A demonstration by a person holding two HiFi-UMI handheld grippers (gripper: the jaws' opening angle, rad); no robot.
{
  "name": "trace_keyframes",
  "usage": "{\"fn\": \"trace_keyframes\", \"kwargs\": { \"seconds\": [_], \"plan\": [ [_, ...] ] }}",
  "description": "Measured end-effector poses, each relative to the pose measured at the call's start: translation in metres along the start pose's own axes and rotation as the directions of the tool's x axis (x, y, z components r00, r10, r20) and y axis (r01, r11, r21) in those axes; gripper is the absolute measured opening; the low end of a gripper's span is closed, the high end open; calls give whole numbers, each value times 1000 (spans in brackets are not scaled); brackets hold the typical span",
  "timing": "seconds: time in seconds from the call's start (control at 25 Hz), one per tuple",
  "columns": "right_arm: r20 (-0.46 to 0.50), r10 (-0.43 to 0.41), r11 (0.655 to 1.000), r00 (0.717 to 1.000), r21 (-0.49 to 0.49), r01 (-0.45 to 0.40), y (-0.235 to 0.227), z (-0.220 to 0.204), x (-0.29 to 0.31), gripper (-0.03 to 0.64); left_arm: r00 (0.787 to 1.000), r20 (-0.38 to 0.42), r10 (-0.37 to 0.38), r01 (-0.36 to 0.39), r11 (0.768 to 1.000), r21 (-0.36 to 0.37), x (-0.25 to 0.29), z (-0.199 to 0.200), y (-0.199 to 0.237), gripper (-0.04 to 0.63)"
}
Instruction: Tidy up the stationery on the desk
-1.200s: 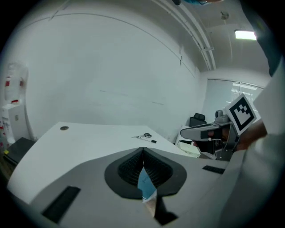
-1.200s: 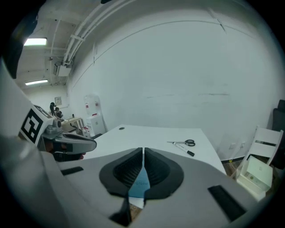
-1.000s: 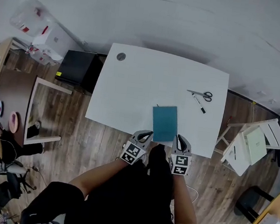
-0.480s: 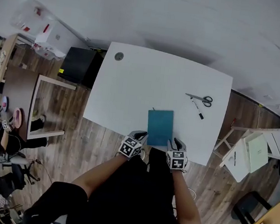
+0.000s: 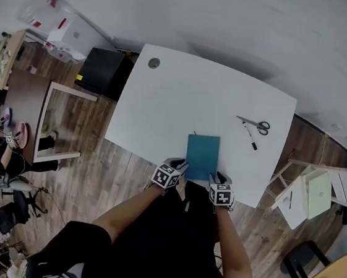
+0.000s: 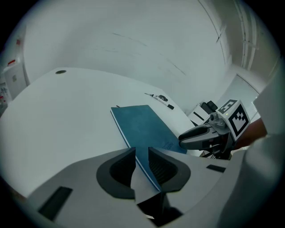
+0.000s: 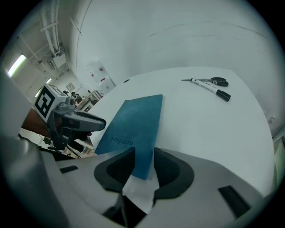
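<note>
notebook (image 5: 202,156) flat at desk's (image 5: 165,103) near edge | your left gripper (image 5: 178,164): jaws just opening, half spread, near corner loose between them | your right gripper (image 5: 219,176): jaws just opening, wide around other corner | likely light, thin, floppy: pinch both near corners

Stationery on the white tabletop (image 5: 165,103)
I see a closed teal notebook (image 5: 202,156) lying flat at 6 o'clock by the near edge. Scissors (image 5: 254,123) and a black-capped marker (image 5: 249,138) lie just beside each other at 3 o'clock.
</note>
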State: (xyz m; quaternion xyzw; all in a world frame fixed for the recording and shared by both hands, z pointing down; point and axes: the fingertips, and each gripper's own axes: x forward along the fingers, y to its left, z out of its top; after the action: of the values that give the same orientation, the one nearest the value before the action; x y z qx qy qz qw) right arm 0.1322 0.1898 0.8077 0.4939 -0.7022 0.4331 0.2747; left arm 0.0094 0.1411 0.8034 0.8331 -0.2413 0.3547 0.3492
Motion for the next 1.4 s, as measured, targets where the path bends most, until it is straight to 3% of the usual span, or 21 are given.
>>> {"fn": "trace_keyframes", "kwargs": {
  "seconds": [0.32,0.76,0.92,1.24,1.4],
  "plan": [
    [-23,-85,995,996,53,87,6,-2,7,123,996,-61,-67,63,997,-54,9,-15,11,130],
    [-11,-204,951,979,235,201,24,-9,12,123,966,-153,-207,208,978,-4,9,-13,15,132],
    [-7,-196,937,981,292,190,48,-11,23,124,967,-155,-202,210,977,42,4,0,34,131],
    [-41,-109,979,993,171,114,121,12,64,124,982,-120,-146,160,980,119,7,47,91,143],
    [-39,-98,975,994,198,104,137,17,76,124,979,-138,-152,174,971,162,7,58,102,143]
  ]
}}
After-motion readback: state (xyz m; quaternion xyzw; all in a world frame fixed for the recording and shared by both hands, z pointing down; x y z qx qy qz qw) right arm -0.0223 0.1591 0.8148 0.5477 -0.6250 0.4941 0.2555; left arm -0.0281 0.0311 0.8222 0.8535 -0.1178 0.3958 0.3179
